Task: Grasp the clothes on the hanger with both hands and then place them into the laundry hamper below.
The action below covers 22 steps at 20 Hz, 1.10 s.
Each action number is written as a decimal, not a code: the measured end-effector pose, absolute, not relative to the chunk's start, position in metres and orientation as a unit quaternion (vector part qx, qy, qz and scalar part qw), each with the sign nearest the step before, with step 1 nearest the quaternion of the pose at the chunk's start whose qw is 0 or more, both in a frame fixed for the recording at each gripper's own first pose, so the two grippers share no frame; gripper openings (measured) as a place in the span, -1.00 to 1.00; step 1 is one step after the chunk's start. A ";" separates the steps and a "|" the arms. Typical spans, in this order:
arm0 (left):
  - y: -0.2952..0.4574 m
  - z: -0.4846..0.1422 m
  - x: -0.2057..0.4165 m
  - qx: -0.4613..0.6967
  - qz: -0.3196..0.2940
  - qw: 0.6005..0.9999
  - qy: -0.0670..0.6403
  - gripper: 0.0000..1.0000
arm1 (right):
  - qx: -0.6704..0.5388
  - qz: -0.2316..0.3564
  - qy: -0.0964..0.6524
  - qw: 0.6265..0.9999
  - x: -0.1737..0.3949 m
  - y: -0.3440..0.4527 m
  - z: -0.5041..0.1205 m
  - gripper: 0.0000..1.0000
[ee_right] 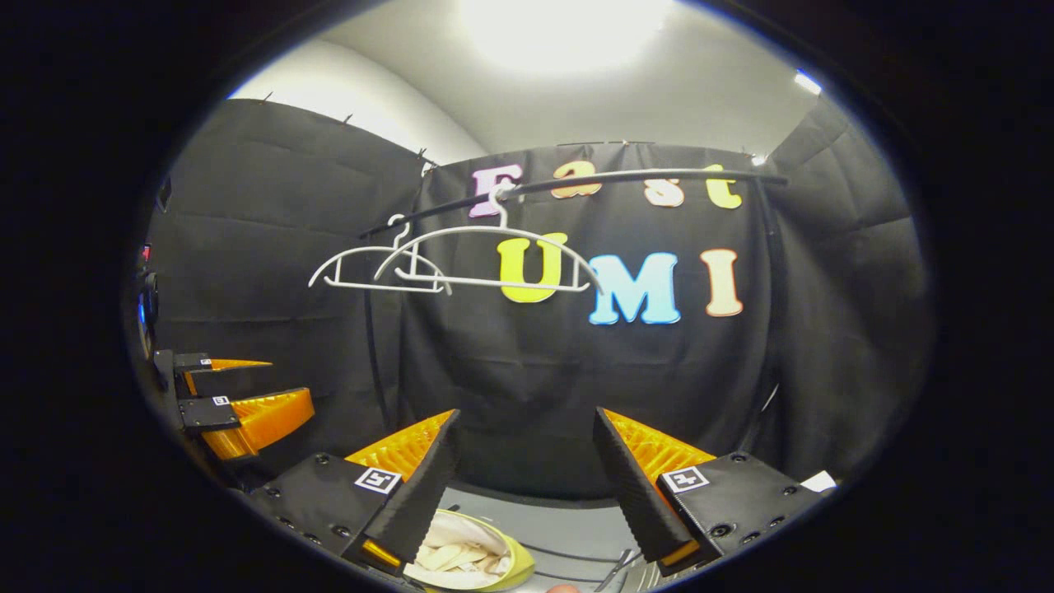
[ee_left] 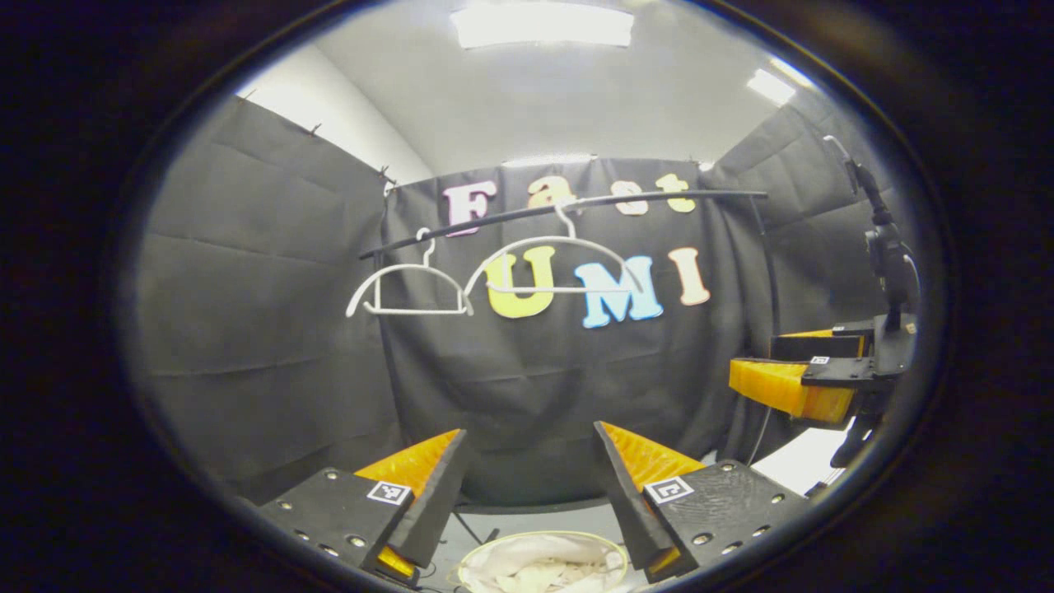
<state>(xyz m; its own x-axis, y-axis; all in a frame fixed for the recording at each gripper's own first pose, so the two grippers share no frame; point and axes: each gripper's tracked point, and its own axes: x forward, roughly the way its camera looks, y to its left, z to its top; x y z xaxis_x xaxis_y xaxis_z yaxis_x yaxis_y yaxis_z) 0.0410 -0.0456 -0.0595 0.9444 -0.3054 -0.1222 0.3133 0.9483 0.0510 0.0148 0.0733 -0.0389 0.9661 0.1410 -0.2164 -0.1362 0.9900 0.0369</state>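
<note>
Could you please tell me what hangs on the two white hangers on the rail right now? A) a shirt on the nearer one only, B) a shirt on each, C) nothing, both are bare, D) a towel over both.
C: both white hangers hang bare on the rail, and pale cloth lies in the hamper below.

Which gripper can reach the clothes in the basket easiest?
Probably the left gripper: the hamper sits centred below its open jaws. From the right gripper, it lies off to one side.
</note>
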 end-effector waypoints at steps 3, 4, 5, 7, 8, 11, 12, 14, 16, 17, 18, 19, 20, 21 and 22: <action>-0.060 -0.038 0.038 0.022 -0.172 0.984 0.036 0.76 | 0.000 0.030 0.083 0.996 0.006 0.042 -0.020 0.98; -0.062 -0.033 0.039 0.018 -0.174 0.984 0.031 0.76 | -0.001 0.014 0.075 0.997 0.002 0.031 -0.015 0.98; -0.064 -0.032 0.038 0.016 -0.176 0.984 0.030 0.76 | 0.000 -0.001 0.072 0.997 -0.001 0.022 -0.012 0.98; -0.067 -0.029 0.039 0.011 -0.177 0.984 0.026 0.76 | 0.008 -0.021 0.067 0.997 -0.008 0.009 -0.010 0.90; -0.069 -0.027 0.040 0.009 -0.178 0.984 0.022 0.76 | 0.007 -0.030 0.065 0.997 -0.010 0.002 -0.010 0.90; -0.070 -0.027 0.043 0.004 -0.177 0.984 0.022 0.75 | 0.010 -0.042 0.071 0.997 -0.015 -0.007 -0.014 0.90; -0.069 -0.026 0.044 0.004 -0.174 0.984 0.021 0.73 | 0.011 -0.045 0.073 0.996 -0.014 -0.009 -0.016 0.97; -0.065 -0.020 0.045 0.007 -0.171 0.985 0.017 0.75 | 0.014 -0.050 0.069 0.996 -0.012 -0.012 -0.012 0.89; -0.064 -0.017 0.045 0.011 -0.170 0.985 0.015 0.75 | 0.014 -0.051 0.064 0.997 -0.011 -0.012 -0.010 0.90; -0.062 -0.016 0.045 0.013 -0.168 0.986 0.014 0.76 | 0.014 -0.051 0.064 0.997 -0.008 -0.012 -0.011 0.89; -0.060 -0.015 0.046 0.014 -0.165 0.986 0.015 0.76 | 0.015 -0.052 0.064 0.996 -0.007 -0.012 -0.010 0.89; -0.059 -0.015 0.046 0.013 -0.162 0.987 0.016 0.76 | 0.017 -0.051 0.065 0.996 -0.006 -0.011 -0.012 0.89; -0.059 -0.014 0.046 0.012 -0.162 0.987 0.016 0.76 | 0.018 -0.051 0.065 0.996 -0.005 -0.010 -0.012 0.90; -0.059 -0.013 0.046 0.012 -0.161 0.987 0.016 0.75 | 0.018 -0.051 0.066 0.996 -0.005 -0.010 -0.012 0.89; -0.059 -0.012 0.046 0.012 -0.161 0.987 0.015 0.75 | 0.018 -0.051 0.066 0.996 -0.004 -0.010 -0.012 0.89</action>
<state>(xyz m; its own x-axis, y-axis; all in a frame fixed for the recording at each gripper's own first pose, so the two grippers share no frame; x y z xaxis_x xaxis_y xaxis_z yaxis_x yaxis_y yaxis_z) 0.0465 -0.0591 -0.0120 0.9476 -0.3176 -0.0345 0.3184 0.9478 0.0195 -0.0045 -0.0096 -0.0122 0.9860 -0.1000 -0.1336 0.1048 0.9941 0.0292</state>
